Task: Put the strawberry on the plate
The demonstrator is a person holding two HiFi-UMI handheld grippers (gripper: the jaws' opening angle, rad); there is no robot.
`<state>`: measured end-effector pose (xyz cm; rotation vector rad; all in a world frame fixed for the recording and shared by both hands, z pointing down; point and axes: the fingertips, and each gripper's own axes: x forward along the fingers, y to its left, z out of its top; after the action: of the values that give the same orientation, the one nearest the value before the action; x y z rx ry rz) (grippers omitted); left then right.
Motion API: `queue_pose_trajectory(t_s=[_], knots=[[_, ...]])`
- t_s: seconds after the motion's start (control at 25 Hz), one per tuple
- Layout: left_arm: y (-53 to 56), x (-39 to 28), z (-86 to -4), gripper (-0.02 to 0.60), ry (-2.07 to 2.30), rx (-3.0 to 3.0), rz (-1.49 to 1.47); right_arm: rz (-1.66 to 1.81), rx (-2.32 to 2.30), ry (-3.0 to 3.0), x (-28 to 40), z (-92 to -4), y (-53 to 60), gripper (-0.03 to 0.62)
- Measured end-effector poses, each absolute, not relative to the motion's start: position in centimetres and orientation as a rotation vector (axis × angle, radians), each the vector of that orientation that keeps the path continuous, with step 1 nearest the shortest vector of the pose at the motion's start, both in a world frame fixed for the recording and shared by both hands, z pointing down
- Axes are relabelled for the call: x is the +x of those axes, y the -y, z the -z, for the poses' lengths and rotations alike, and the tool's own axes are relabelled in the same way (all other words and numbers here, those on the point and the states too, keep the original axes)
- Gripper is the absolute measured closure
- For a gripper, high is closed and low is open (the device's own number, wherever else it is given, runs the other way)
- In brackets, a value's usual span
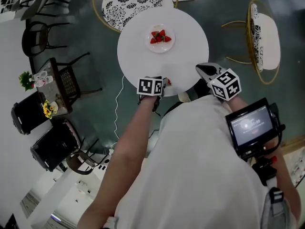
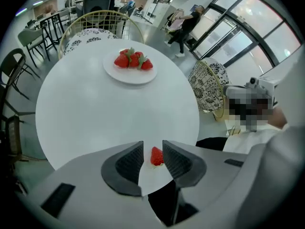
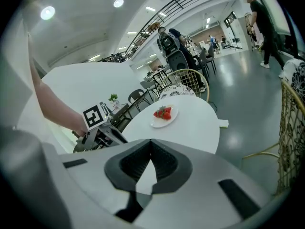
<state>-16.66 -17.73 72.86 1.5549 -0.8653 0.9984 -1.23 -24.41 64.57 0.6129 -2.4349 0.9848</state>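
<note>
A white plate [image 1: 160,46] with several strawberries sits at the far middle of the round white table [image 1: 138,56]; it also shows in the left gripper view as the plate [image 2: 130,75] and in the right gripper view as the plate [image 3: 161,122]. One loose strawberry [image 2: 157,156] lies on the table's near edge. My left gripper [image 2: 151,159] straddles it with its jaws open: the berry rests against the right pad, with a gap on the left. In the head view the left gripper [image 1: 162,83] is at the near rim and the strawberry [image 1: 168,81] peeks out beside it. My right gripper [image 3: 151,144] is shut and empty; the head view shows the right gripper [image 1: 204,70] over the near right rim.
A wire chair with a patterned cushion [image 1: 131,1] stands behind the table, and another chair [image 1: 262,37] to the right. Dark chairs and a small side table with flowers [image 1: 47,94] fill the left. A screen device [image 1: 251,125] hangs at my right forearm.
</note>
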Motion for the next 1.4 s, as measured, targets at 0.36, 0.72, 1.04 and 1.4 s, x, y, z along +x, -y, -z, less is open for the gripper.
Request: queue_pose_trajectory(t_s=[0.36,0.72,1.04,1.4], knots=[[15.8,-16.1,-74.2,0.448,0.768,1.415,-1.052,-1.034,0.672,2.410,0.2,-65.1,25.0,0.589],[13.5,-15.2,-74.7,0.430,0.751,1.383,-1.044,-1.034,0.657,2.400,0.1,-65.1,24.8,0.589],[13.1,-15.2,-75.0,0.431,0.792,1.394,-0.997,-1.023,0.627,2.396,-0.2,-65.2,24.2,0.589],[14.1,-15.1,-74.0,0.443,0.869,1.453,-0.873,-0.992,0.588,2.406,-0.8,-64.9,23.9,0.589]])
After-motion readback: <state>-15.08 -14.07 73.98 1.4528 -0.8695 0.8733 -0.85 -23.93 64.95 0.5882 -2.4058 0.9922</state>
